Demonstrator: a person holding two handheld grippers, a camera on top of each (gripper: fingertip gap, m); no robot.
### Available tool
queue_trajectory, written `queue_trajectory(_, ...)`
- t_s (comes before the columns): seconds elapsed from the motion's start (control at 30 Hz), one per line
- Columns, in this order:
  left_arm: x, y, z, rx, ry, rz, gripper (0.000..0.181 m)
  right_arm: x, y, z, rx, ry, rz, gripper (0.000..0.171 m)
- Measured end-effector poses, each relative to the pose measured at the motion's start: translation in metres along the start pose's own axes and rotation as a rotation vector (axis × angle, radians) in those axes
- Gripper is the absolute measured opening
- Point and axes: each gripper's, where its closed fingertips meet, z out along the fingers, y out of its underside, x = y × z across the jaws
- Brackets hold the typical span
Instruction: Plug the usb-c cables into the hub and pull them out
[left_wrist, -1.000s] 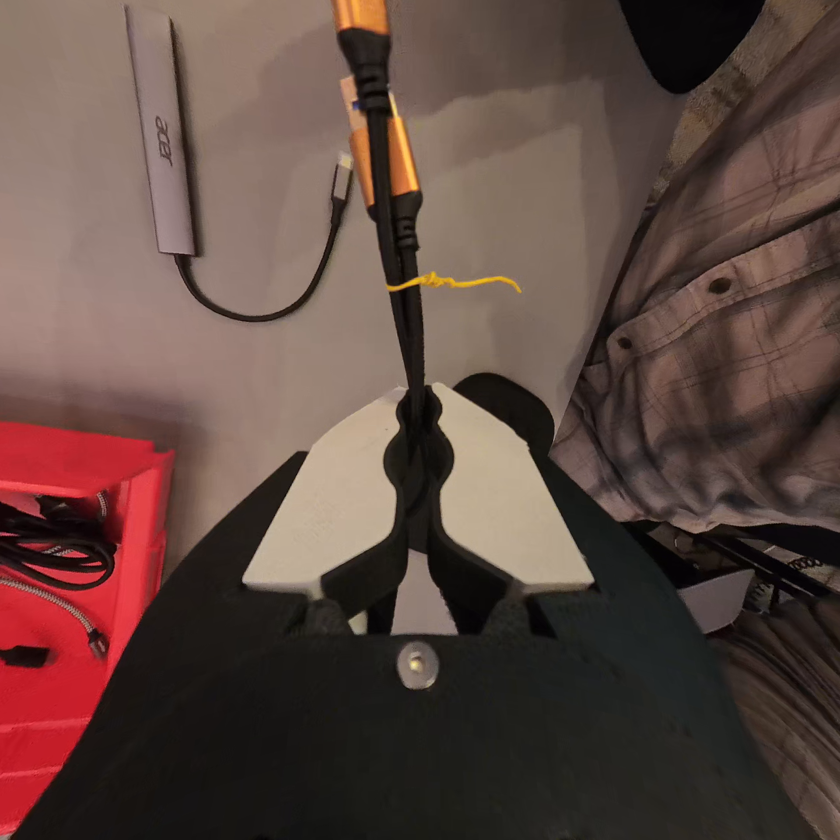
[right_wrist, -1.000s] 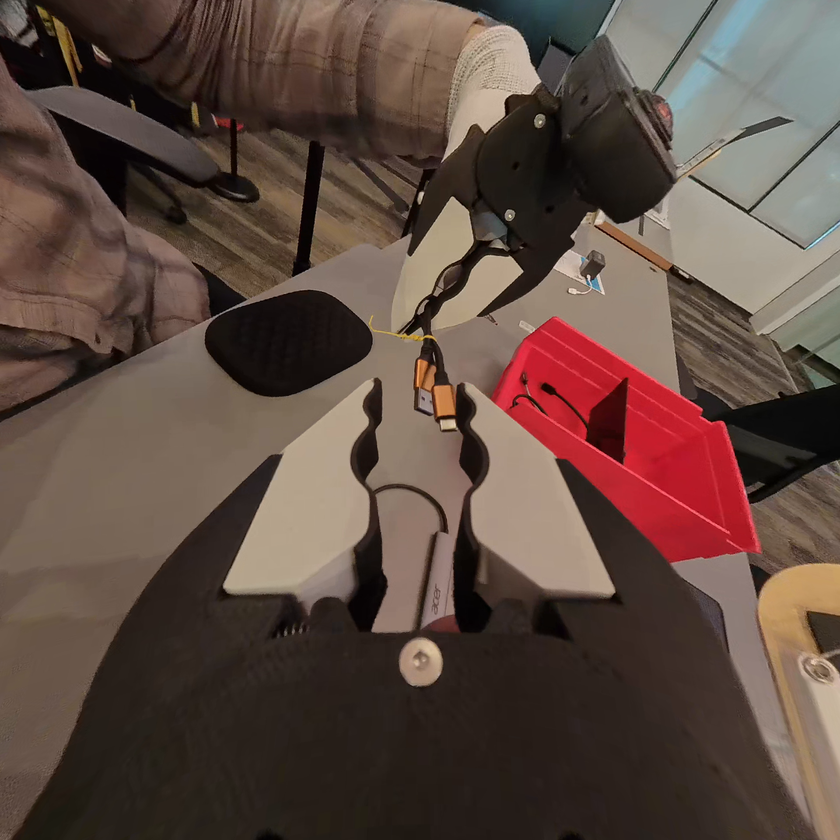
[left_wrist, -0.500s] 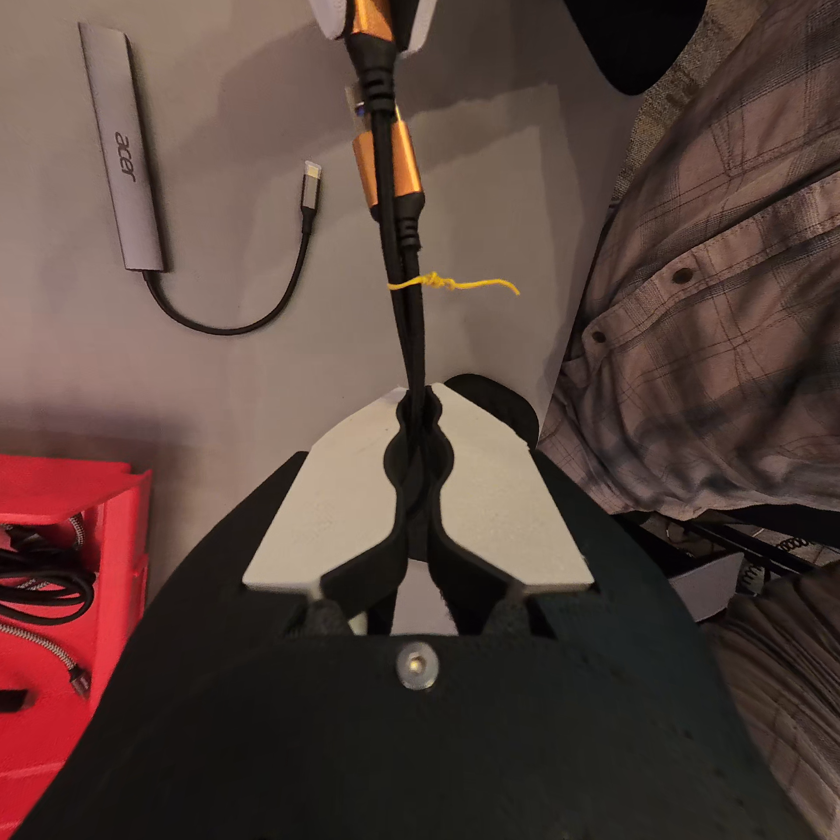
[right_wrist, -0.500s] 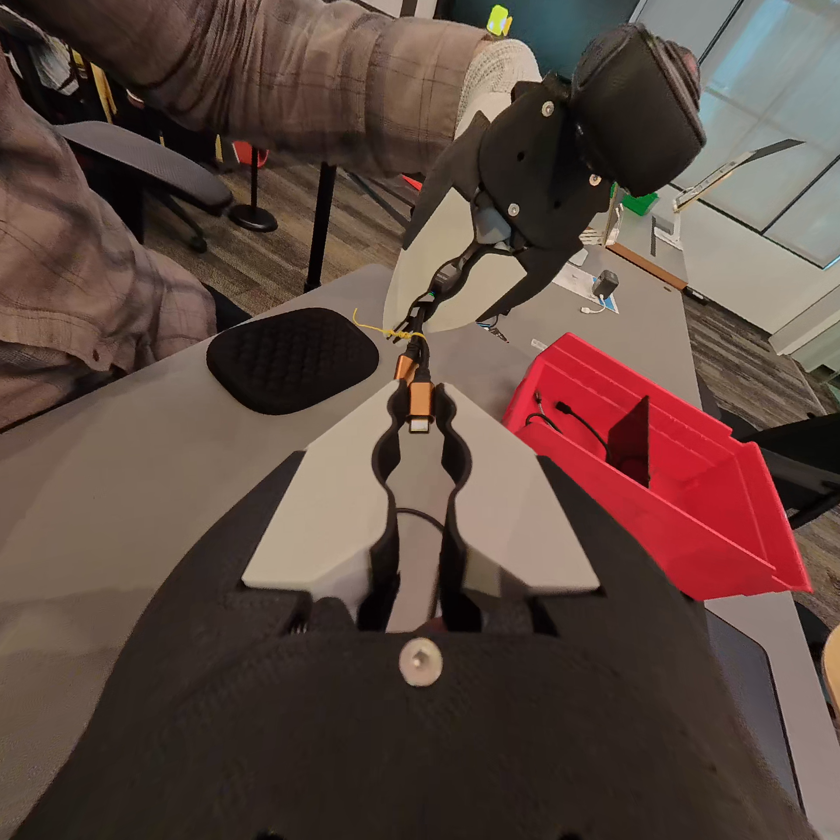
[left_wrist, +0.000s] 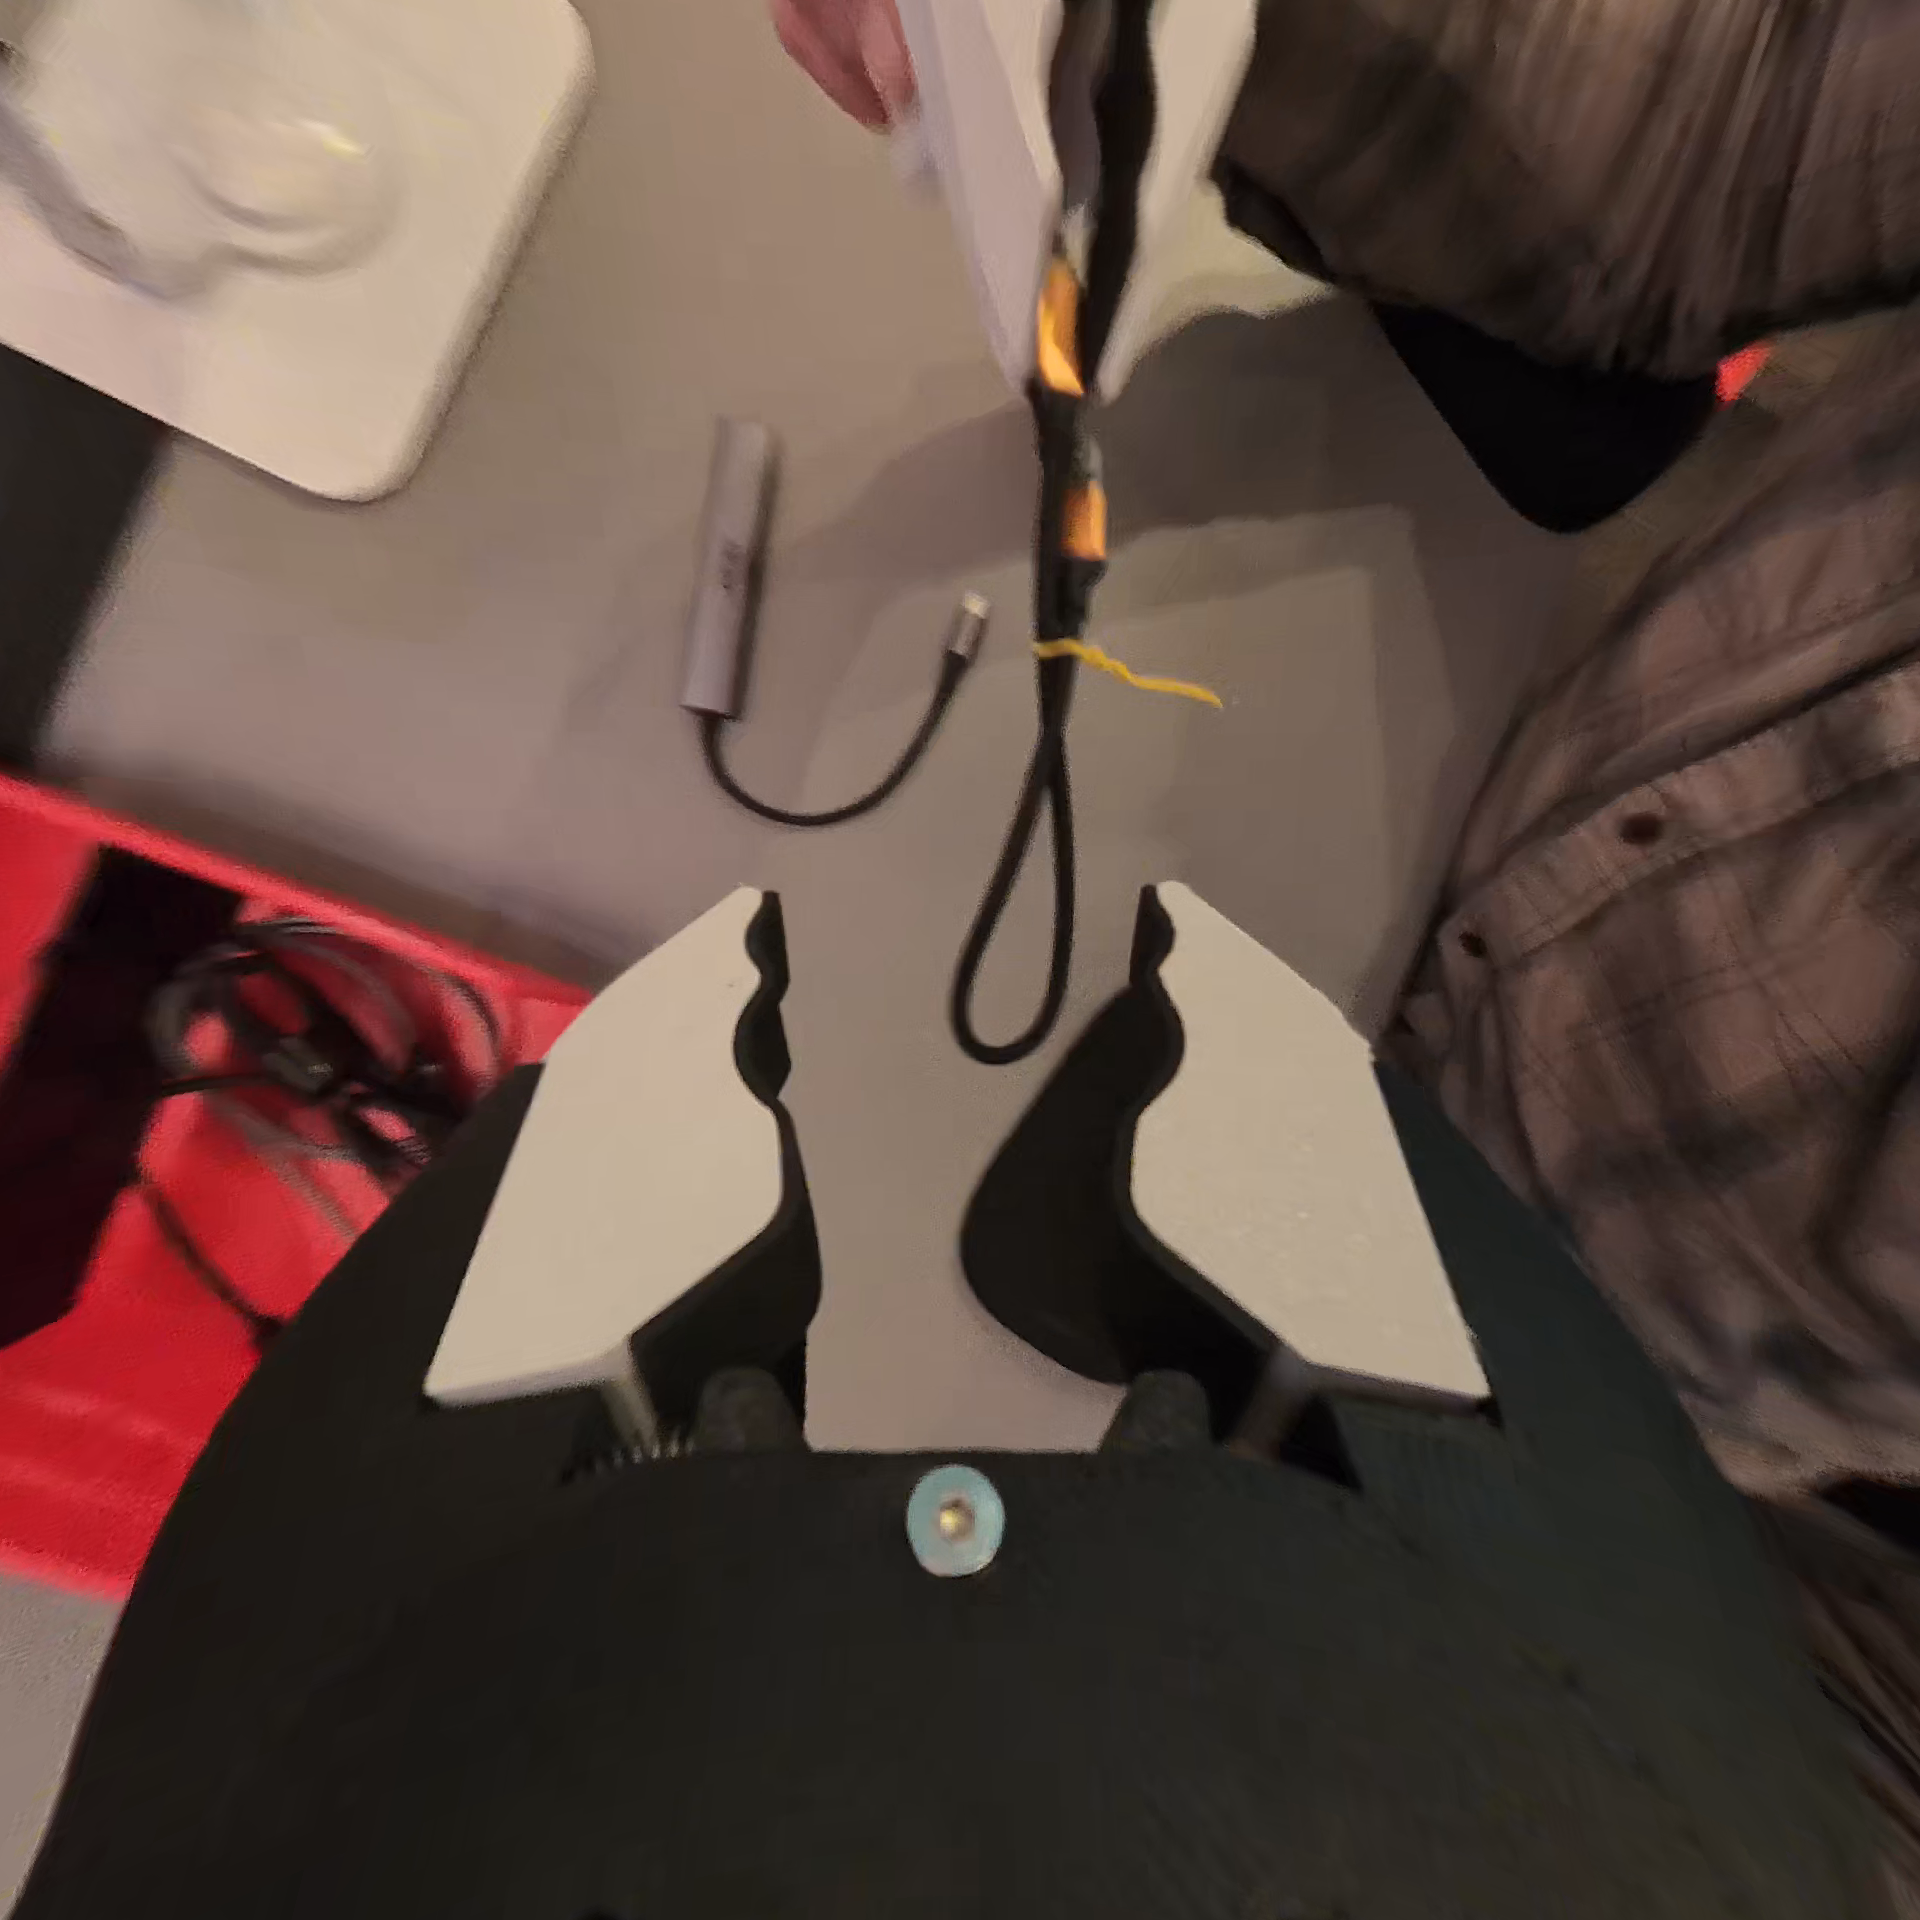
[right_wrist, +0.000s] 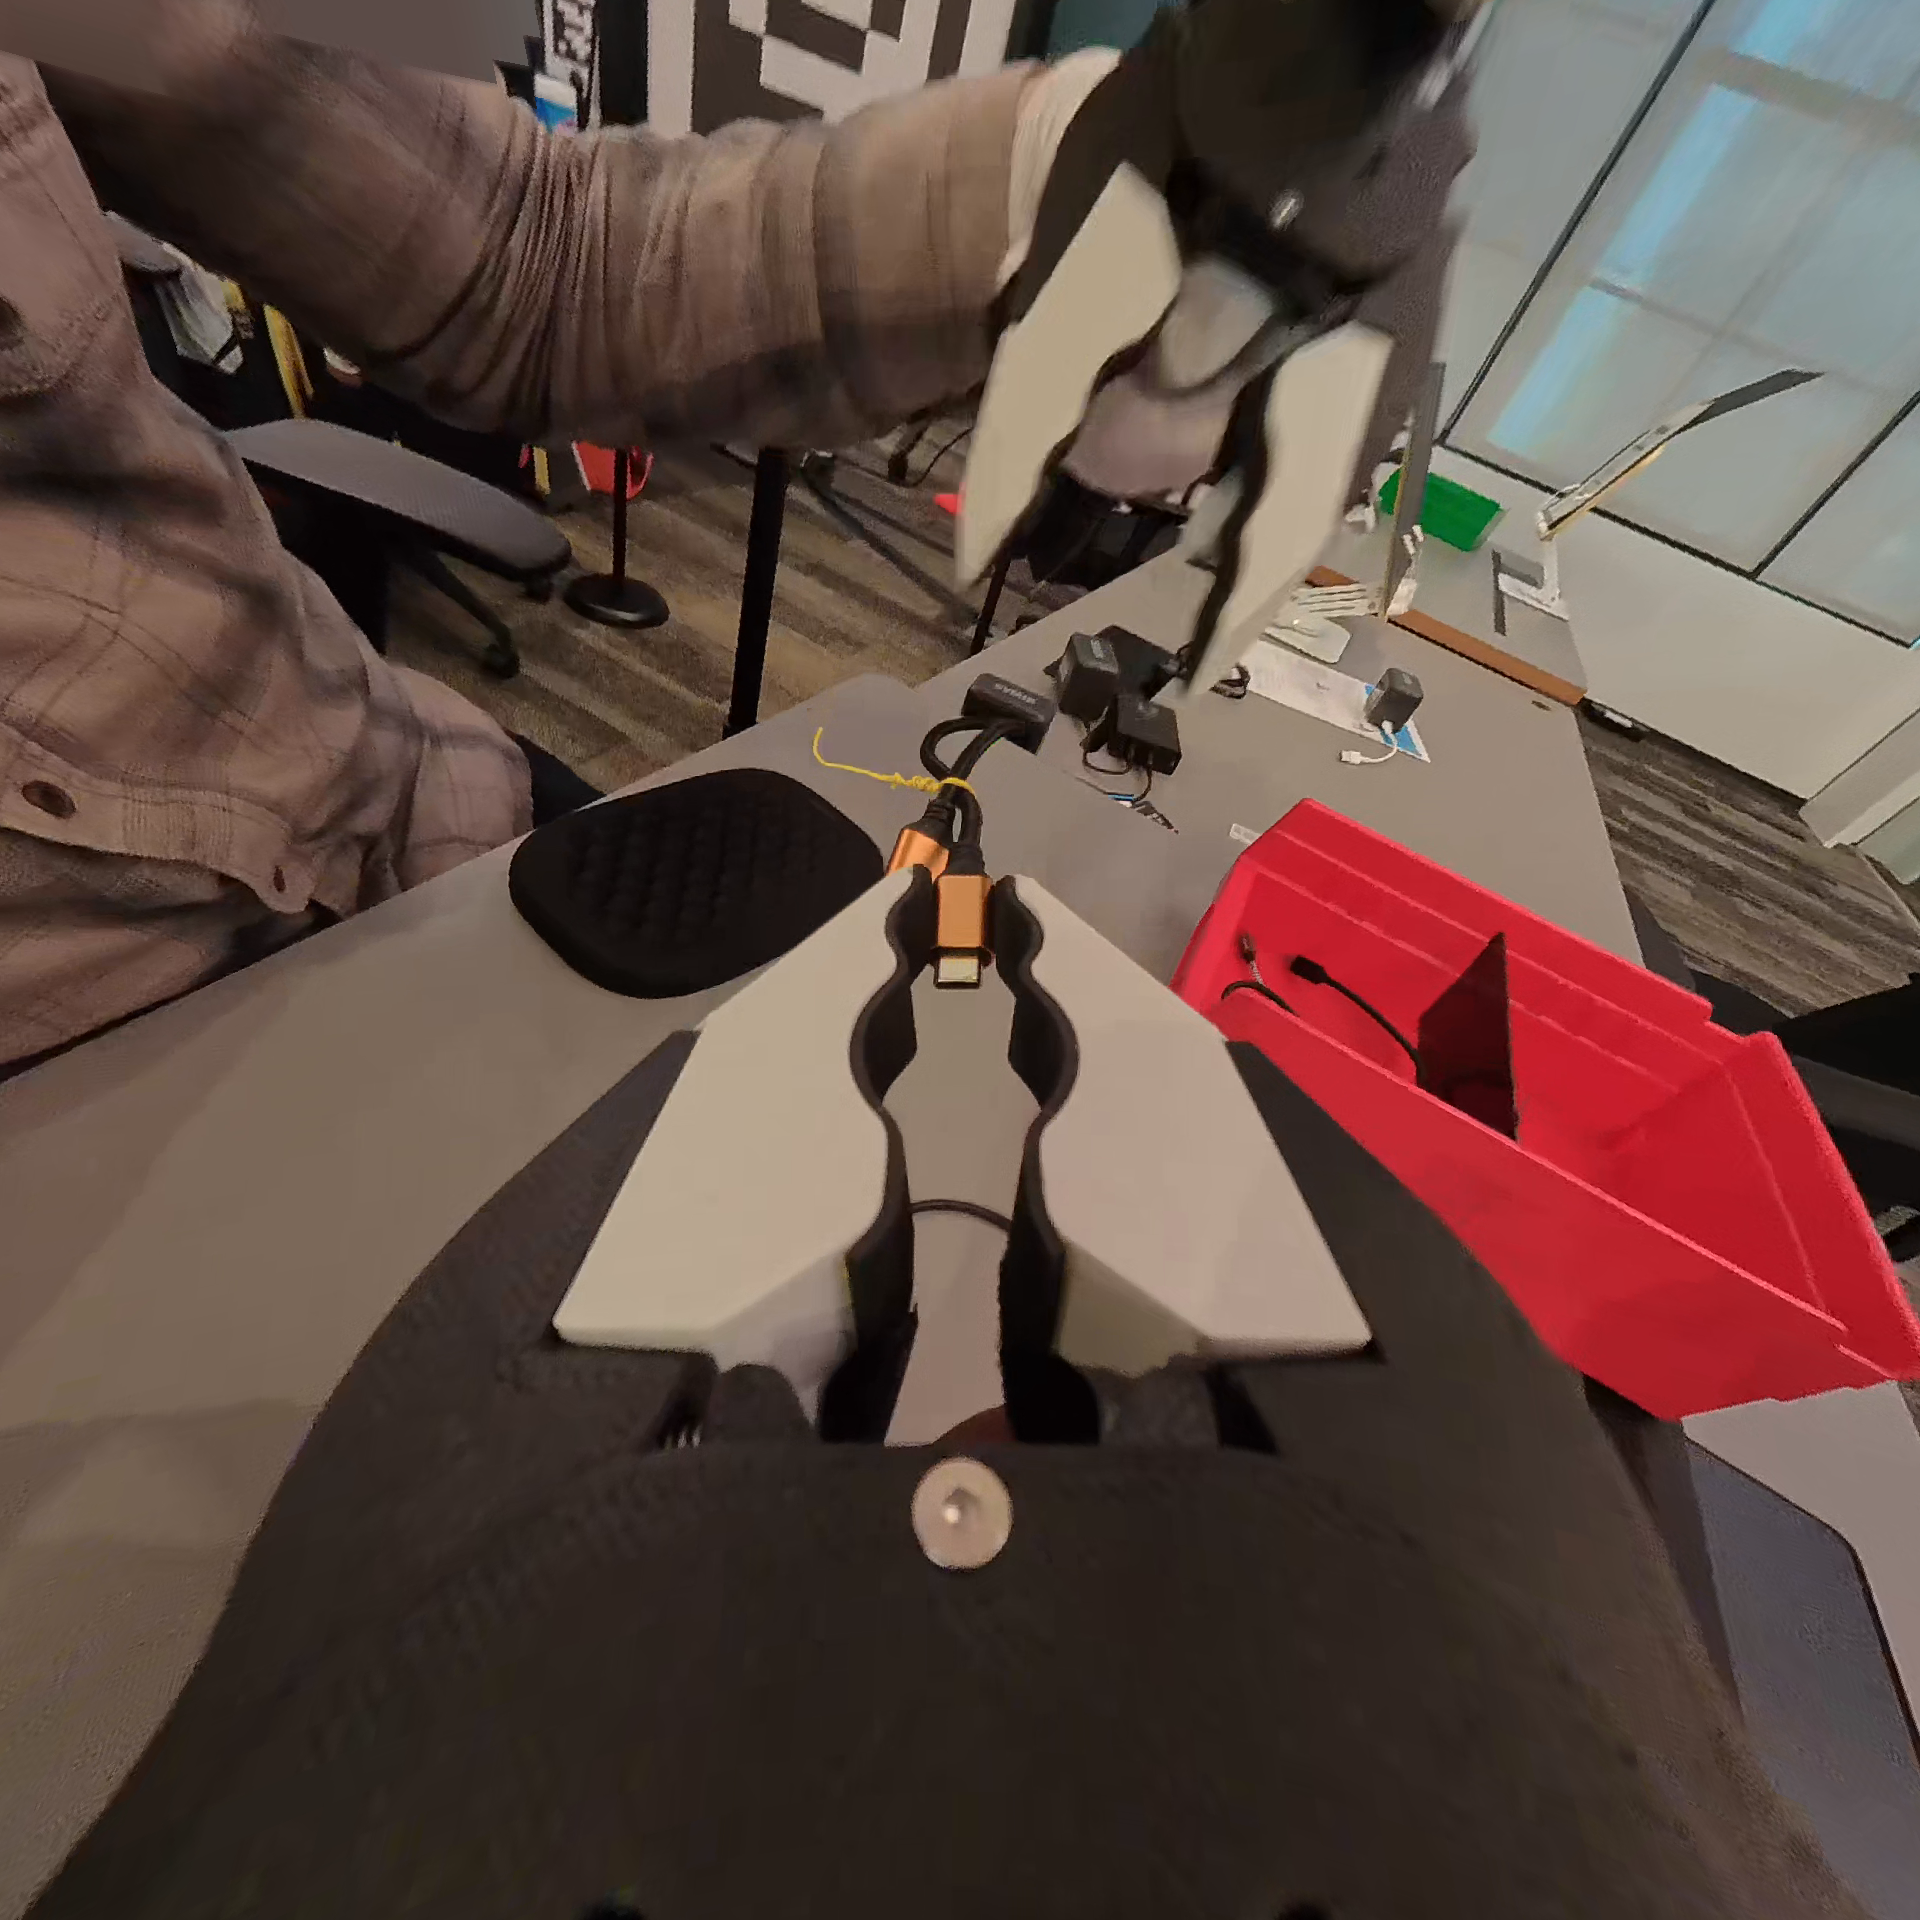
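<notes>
The usb-c cables (right_wrist: 940, 821), black with orange plugs and bound by a yellow tie (left_wrist: 1127, 670), hang over the grey tabletop (right_wrist: 312, 1091) from the right gripper (right_wrist: 961, 914), whose jaws pinch one orange plug (right_wrist: 961, 920). The red bin (right_wrist: 1538, 1164) holds other cables on that gripper's right. The left gripper (left_wrist: 956, 914) hovers with jaws spread, empty. The hub (left_wrist: 727, 566) lies flat on the tabletop, unplugged.

A black usb-c cable with orange metal plugs (right_wrist: 961, 914) is hanging looped; a slim grey aluminium hub (left_wrist: 727, 582) is lying flat, unplugged.
</notes>
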Motion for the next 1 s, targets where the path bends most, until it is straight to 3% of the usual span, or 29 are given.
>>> queue_trajectory(0.13,-0.013,-0.044,-0.037,0.243,-0.148,0.020,0.048,-0.007,-0.007,0.010,0.029,-0.033,-0.018,0.009)
queue_trajectory(0.33,0.001,-0.070,-0.007,0.371,-0.197,0.068,0.047,0.001,-0.028,0.018,0.197,-0.001,0.026,0.009)
queue_trajectory(0.47,0.006,-0.070,0.011,0.415,-0.186,0.063,0.046,0.006,-0.040,0.015,0.302,0.012,0.058,0.009)
queue_trajectory(0.5,0.009,-0.071,0.012,0.437,-0.165,0.066,0.039,0.007,-0.041,0.015,0.310,0.015,0.064,0.009)
queue_trajectory(0.7,0.021,-0.073,0.011,0.509,-0.126,0.092,0.043,0.013,-0.046,0.010,0.379,0.026,0.113,0.009)
queue_trajectory(1.0,0.028,-0.081,0.019,0.618,-0.128,0.093,0.017,0.012,-0.049,0.013,0.439,-0.037,0.216,0.009)
